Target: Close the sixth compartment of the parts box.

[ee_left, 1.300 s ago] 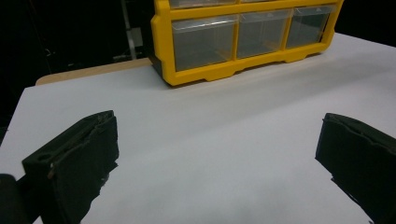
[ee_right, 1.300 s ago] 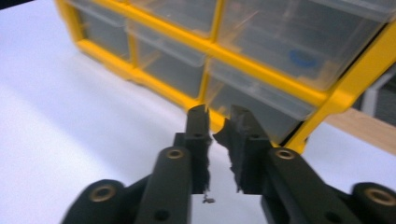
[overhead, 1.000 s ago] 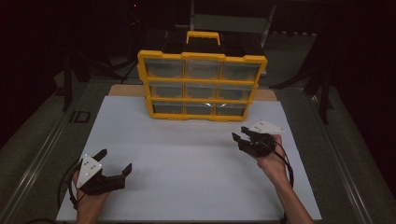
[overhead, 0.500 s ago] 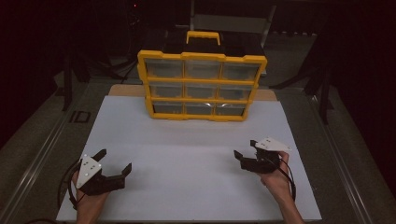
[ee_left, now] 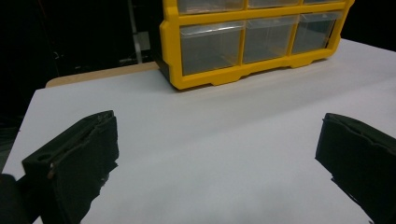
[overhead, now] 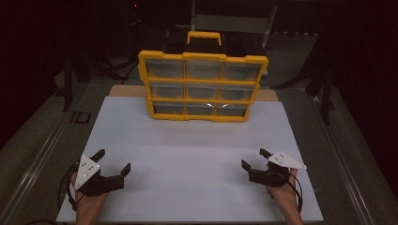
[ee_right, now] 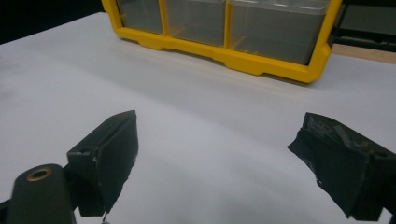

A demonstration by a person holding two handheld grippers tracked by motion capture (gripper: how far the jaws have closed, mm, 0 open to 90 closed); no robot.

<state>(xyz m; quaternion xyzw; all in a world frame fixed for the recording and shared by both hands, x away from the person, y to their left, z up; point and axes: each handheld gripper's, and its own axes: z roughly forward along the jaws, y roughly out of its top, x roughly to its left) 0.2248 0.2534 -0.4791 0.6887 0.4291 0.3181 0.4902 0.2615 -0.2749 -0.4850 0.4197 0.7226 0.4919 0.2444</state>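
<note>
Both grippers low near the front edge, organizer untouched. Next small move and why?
Probably hold there, or ease the right gripper forward toward the yellow drawer organizer. Its jaws have just been opening and hold nothing; the left gripper is open too, and every drawer looks shut.

Dark room, black backdrop, white sheet (overhead: 197, 150) over a wooden board (overhead: 126, 90) on a grey table (overhead: 42, 140), metal rails along both sides, dim stands behind.
</note>
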